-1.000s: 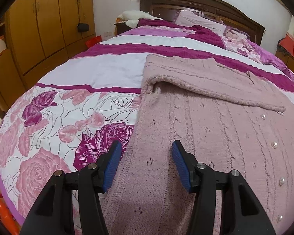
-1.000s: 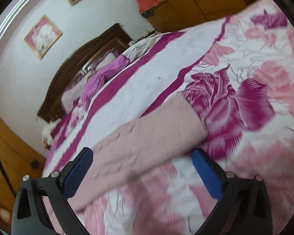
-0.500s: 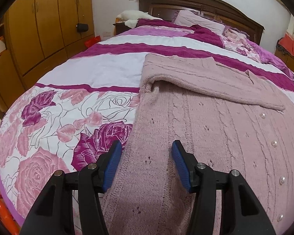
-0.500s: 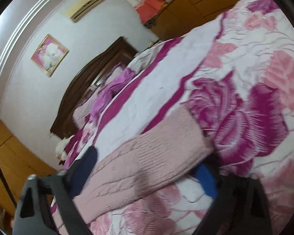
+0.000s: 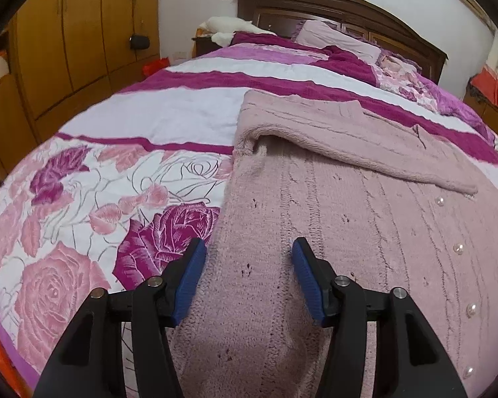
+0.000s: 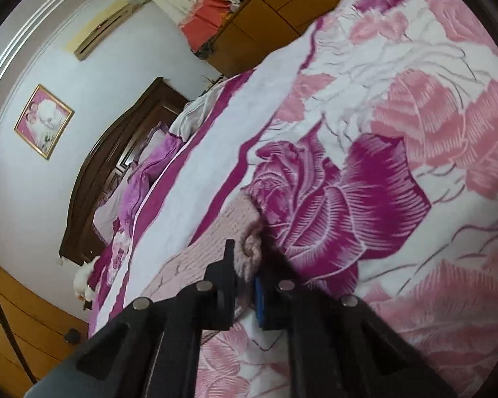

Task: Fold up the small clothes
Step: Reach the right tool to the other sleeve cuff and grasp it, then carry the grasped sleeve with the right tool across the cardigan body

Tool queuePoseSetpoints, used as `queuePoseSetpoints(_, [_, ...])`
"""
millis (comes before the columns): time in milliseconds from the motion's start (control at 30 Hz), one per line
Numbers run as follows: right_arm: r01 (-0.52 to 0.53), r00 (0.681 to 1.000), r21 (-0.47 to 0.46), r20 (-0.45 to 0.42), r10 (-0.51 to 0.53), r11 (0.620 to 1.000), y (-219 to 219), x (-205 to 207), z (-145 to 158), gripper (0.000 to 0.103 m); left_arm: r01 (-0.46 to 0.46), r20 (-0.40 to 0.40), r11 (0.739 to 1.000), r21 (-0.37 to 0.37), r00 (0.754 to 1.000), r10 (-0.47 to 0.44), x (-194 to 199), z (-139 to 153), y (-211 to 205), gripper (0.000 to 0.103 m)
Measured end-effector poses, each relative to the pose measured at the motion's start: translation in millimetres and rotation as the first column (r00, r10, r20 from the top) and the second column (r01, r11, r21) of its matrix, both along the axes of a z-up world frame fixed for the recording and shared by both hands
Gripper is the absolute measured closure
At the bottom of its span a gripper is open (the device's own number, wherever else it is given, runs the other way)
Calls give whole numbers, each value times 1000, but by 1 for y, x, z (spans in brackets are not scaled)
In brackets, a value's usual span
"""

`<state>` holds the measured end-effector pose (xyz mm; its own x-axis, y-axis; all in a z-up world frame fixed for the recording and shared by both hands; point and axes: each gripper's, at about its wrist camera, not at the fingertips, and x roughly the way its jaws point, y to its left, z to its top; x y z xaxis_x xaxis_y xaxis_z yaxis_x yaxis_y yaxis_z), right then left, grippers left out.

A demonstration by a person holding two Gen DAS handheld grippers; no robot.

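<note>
One pale pink cable-knit cardigan with pearl buttons (image 5: 365,232) lies flat on the rose-patterned pink and magenta bedspread (image 5: 83,199), one sleeve folded across its chest. A second ago the right gripper (image 6: 245,265) stood wide open over the other sleeve's ribbed pink cuff (image 6: 235,229); now its jaws are pinched tight on that cuff. The left gripper (image 5: 249,265) is opening slightly, jaws apart above the cardigan's lower edge, gripping nothing. The bunched cuff hides the right gripper's blue pads almost entirely.
</note>
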<state>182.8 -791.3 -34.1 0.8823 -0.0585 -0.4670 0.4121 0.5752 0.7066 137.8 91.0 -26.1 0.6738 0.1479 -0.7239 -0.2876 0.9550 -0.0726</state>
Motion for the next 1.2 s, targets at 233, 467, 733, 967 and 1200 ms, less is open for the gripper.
queuePoseSetpoints(233, [-97,995,-193,-56,87,977,42,24,53,96,-7,-18,999,-44,1000,6,1,1,1,66])
queuePoseSetpoints(467, [-305,946,-478,-254,202,824,169,78,105,96,34,19,999,-15,999,-34,4,6,-6,66])
queuePoseSetpoints(733, [-473,881,-623,-334,336,623,333,121,128,96,110,176,984,141,975,-134,4,35,-18,66])
queuePoseSetpoints(967, [-548,833,-649,-367,413,528,446,128,108,96,149,152,988,30,977,-152,35,40,5,66])
queuePoseSetpoints(1200, [-603,794,-618,-403,455,504,516,135,67,96,126,200,989,73,970,-138,33,49,29,66])
